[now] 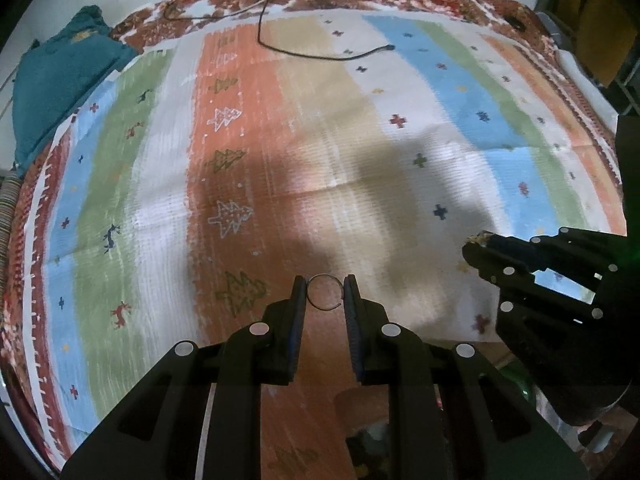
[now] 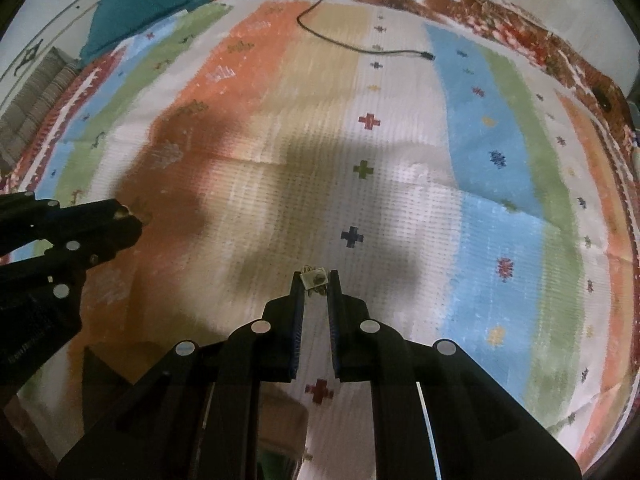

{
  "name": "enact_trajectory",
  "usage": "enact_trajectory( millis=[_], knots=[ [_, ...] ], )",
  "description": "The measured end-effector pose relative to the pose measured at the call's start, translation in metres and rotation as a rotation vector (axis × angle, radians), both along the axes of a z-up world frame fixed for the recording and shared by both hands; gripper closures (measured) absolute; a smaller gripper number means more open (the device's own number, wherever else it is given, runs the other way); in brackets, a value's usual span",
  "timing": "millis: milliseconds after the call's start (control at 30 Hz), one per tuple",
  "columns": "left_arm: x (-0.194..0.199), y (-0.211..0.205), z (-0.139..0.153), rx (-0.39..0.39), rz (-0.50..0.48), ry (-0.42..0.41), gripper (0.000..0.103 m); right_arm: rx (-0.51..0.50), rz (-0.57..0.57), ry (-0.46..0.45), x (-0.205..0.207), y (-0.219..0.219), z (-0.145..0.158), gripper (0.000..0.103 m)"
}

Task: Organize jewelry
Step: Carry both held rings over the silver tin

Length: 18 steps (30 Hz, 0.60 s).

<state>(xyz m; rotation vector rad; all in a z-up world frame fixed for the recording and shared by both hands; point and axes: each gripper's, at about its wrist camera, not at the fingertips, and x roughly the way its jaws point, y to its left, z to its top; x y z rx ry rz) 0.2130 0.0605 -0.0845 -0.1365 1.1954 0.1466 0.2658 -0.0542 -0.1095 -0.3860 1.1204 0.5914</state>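
My left gripper [image 1: 325, 288] is shut on a thin metal hoop ring [image 1: 325, 293], held upright between the fingertips above the striped rug. My right gripper [image 2: 315, 279] is shut on a small pale jewelry piece [image 2: 315, 279] with a tiny metal stud, also held above the rug. The right gripper shows from the side in the left wrist view [image 1: 474, 245], with the pale piece at its tip. The left gripper shows at the left edge of the right wrist view [image 2: 132, 216].
A striped patterned rug [image 1: 280, 152] covers the surface. A black cable [image 1: 320, 54] lies across its far part. A teal cloth [image 1: 60, 80] lies at the far left. Dim objects, including a brown surface [image 1: 320, 360], sit below the grippers.
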Motion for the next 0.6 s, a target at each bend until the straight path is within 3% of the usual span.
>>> enact_trajectory(
  millis=[600],
  knots=[
    [-0.042, -0.020, 0.033, -0.039, -0.003, -0.092, 0.084, 0.085, 0.005, -0.058, -0.038, -0.023, 0.035, 0.091]
  ],
)
